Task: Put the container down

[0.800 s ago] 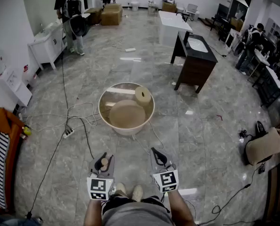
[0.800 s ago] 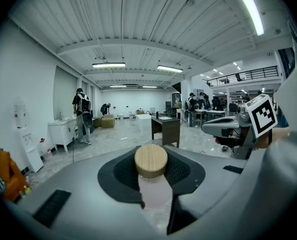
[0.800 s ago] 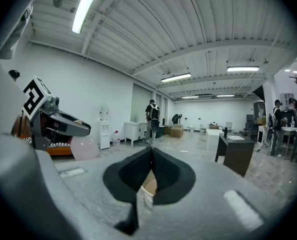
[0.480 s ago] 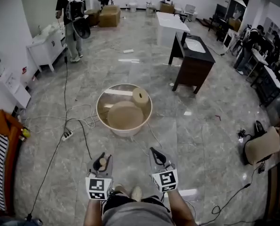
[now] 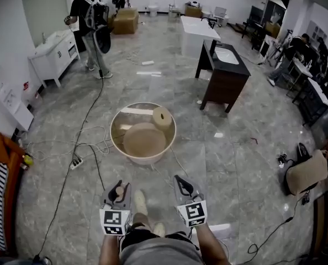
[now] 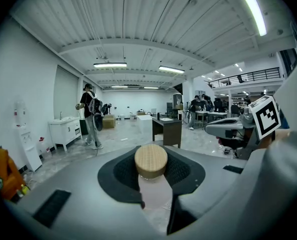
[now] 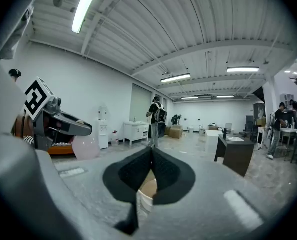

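My left gripper (image 5: 118,194) is shut on a small container (image 6: 151,169) with a round wooden lid and a pale pink translucent body. The lid (image 5: 119,191) shows between the jaws in the head view. In the right gripper view the pink body (image 7: 86,147) hangs under the left gripper (image 7: 58,121). My right gripper (image 5: 184,188) is shut with nothing in it, jaw tips touching (image 7: 151,156). Both are held low in front of the person's waist, side by side. A round beige tub (image 5: 115,142) with tan discs inside stands on the floor ahead of them.
Cables (image 5: 78,148) and a power strip (image 5: 75,163) lie on the marble floor left of the tub. A dark vanity cabinet (image 5: 225,73) stands ahead right, a white cabinet (image 5: 53,54) far left. A person with a backpack (image 5: 92,21) walks at the back. A tan bag (image 5: 307,173) sits right.
The person holding the grippers has stepped forward, one shoe now out in front. The backpack person has walked to the right. Both grippers keep their pose and the container stays gripped.
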The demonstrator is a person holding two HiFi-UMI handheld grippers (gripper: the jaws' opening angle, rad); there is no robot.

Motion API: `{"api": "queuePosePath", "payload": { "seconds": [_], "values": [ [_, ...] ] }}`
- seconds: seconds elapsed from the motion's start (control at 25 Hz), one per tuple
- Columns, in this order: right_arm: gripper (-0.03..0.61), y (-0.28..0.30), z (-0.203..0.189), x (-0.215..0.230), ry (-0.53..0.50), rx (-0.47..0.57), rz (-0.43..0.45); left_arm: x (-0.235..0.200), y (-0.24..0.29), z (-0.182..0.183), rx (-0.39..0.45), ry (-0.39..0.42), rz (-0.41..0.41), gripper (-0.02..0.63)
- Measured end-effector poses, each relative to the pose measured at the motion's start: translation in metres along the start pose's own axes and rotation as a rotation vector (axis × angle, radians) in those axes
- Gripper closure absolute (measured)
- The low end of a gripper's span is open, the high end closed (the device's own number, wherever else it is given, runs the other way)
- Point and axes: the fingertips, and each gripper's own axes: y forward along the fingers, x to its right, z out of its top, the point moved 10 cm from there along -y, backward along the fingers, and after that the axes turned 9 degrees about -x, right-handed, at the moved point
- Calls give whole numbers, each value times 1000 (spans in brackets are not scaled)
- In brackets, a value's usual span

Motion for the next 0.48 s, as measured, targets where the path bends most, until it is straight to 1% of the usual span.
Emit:
{"api": "queuePosePath", "payload": {
  "seconds": [0.28, 0.48],
  "values": [
    [578, 58, 8, 30, 11, -3, -12, -29, 60, 22, -5, 1, -14, 491],
    [578, 114, 26, 54, 14, 0, -19, -60, 110, 46, -4, 11, -19, 491]
  ]
}}
